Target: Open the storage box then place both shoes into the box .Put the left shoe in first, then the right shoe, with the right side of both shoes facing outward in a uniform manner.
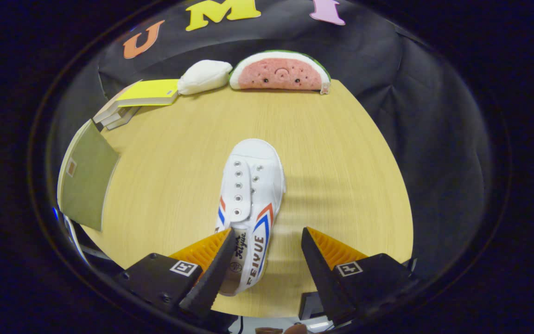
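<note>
A white canvas shoe (250,204) with red and blue side stripes lies on the wooden table (341,176), toe pointing away from me. Its heel end sits between my fingers, close against the left finger (211,264). My gripper (267,241) is open, with a wide gap between the shoe and the right finger (322,260). A flat olive-green panel with a small label (86,178) lies at the table's left edge; whether it is part of the storage box is unclear.
At the far side of the table rest a watermelon-slice plush (280,70), a white pouch-like cushion (204,76) and a stack of books with a yellow cover (142,95). Black cloth surrounds the table.
</note>
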The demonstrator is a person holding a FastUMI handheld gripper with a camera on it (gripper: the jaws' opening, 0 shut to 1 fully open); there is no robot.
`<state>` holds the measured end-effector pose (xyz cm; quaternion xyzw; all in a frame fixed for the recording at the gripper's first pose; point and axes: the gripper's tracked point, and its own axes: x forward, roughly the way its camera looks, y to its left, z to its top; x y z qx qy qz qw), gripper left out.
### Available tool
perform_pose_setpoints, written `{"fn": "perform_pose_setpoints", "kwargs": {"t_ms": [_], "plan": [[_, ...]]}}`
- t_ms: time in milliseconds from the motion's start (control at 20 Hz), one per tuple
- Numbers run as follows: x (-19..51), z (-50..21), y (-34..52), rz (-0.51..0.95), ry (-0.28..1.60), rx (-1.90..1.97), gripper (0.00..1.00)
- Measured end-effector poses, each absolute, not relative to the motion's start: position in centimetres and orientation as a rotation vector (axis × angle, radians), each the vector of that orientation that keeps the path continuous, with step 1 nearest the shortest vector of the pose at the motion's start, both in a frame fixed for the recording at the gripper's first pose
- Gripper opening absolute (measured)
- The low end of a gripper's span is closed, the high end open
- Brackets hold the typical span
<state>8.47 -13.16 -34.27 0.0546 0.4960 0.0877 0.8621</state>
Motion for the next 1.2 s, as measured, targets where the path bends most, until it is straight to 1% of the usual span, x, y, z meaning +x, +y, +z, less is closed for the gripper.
{"fn": "perform_pose_setpoints", "kwargs": {"t_ms": [300,550,600,750,900,950,1050,1100,1200], "plan": [[9.9,-35.8,-12.9,0.222,1.087,0.146,0.92],[9.9,-35.7,-12.0,0.293,1.117,0.201,0.82],[9.8,-35.5,-11.7,0.304,1.120,0.219,0.77],[9.7,-35.5,-11.2,0.317,1.129,0.245,0.50],[9.7,-35.3,-11.6,0.310,1.133,0.259,0.37],[9.9,-35.3,-11.7,0.310,1.134,0.267,0.29],[9.8,-35.3,-11.8,0.306,1.137,0.275,0.21],[9.8,-35.2,-11.9,0.301,1.135,0.282,0.18],[9.5,-34.9,-11.8,0.297,1.149,0.321,0.08]]}}
